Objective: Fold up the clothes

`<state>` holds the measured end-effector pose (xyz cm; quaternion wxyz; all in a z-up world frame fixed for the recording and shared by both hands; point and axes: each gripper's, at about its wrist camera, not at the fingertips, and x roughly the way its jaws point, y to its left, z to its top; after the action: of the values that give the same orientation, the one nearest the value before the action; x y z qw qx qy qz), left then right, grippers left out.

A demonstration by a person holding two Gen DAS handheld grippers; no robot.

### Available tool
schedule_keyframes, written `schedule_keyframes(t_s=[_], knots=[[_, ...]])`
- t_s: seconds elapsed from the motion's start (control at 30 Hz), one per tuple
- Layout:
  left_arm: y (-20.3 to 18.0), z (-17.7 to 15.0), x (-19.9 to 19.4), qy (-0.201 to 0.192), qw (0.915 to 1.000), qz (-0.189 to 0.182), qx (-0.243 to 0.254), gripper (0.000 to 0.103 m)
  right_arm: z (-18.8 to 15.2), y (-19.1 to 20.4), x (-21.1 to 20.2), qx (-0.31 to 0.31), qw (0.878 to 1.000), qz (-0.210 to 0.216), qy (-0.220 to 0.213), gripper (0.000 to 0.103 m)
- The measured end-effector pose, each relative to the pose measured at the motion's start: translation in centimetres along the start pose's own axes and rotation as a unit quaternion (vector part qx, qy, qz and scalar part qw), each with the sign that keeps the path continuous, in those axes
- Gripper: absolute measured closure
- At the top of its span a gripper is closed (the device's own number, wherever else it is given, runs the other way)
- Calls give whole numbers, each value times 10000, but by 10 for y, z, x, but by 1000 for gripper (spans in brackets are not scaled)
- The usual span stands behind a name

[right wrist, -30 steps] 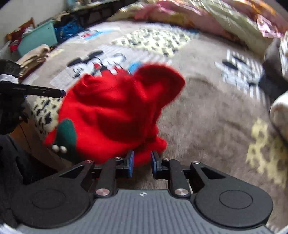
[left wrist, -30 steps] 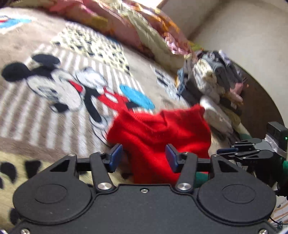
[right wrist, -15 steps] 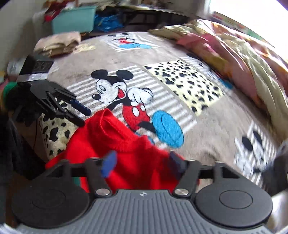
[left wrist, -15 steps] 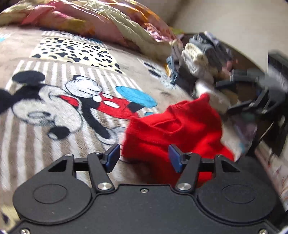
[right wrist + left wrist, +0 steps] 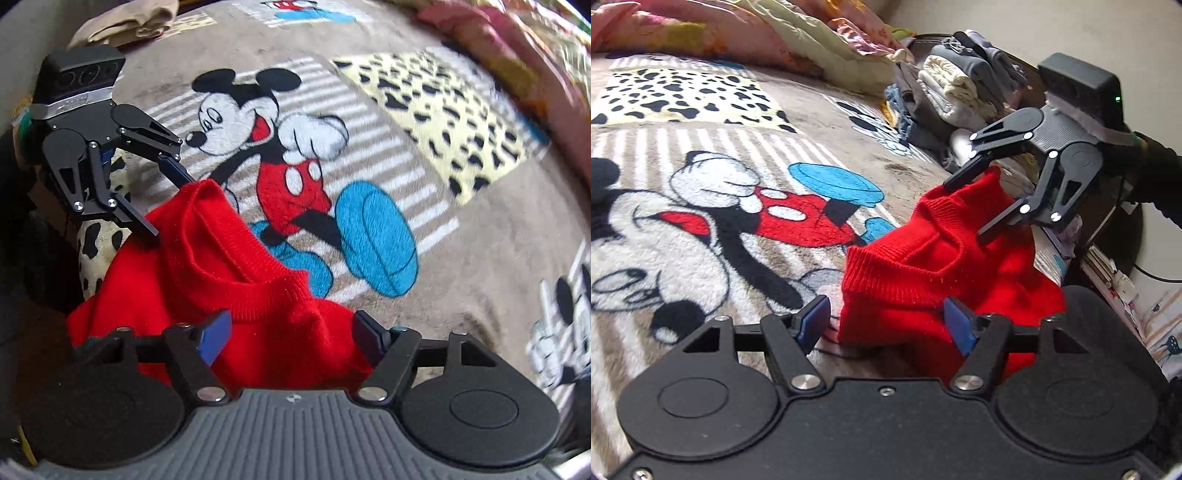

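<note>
Red sweater (image 5: 945,273) bunched at lower centre on blanket (image 5: 701,192), left gripper (image 5: 886,325) and right gripper (image 5: 291,332) both just widened, jaws apart astride it, nothing clamped; shoulders best pinched evenly, then spread flat

Blanket (image 5: 820,122) open leftward; clothes pile (image 5: 960,92) (right) blocks.

The red sweater's (image 5: 923,266) lower part is hidden behind the left tongs' (image 5: 886,323) body and drops out of sight over the bed's edge. In the right wrist view the quilt (image 5: 535,66) at top right is blurred and cut off by the edge. The garments in the pile of folded clothes (image 5: 960,88) cannot be told apart.
</note>
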<state>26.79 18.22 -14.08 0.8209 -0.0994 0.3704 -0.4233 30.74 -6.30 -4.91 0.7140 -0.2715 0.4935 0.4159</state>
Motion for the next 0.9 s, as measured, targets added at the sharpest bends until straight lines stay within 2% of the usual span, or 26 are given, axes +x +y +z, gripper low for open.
schedule_keyframes(t_s=[0.07,0.1,0.17,0.3,0.47,0.73,0.8,0.9], knots=[[1,0,1,17,9999,-137,-3,36,-7,-1,0,52,10000,64,8,50],[-1,-1,1,51,9997,-253,50,36,-11,-1,-1,79,9999,92,-1,55],[-9,-3,-3,72,9990,-356,266,36,-20,0,-8,89,9998,152,-104,82],[-22,-10,-17,-59,9977,-524,437,38,-44,6,-31,100,9990,284,-337,83],[-35,-14,-31,-256,9963,-510,635,53,-65,15,-47,32,9984,399,-392,83],[-49,-14,-44,-388,9935,-360,1009,74,-61,18,-37,-151,9987,151,-473,77],[-52,-13,-46,-431,9926,-364,1072,76,-63,22,-38,-278,9982,39,-528,80],[-58,-15,-34,-263,9927,-241,1150,77,-69,26,-44,-295,9973,-88,-662,87]])
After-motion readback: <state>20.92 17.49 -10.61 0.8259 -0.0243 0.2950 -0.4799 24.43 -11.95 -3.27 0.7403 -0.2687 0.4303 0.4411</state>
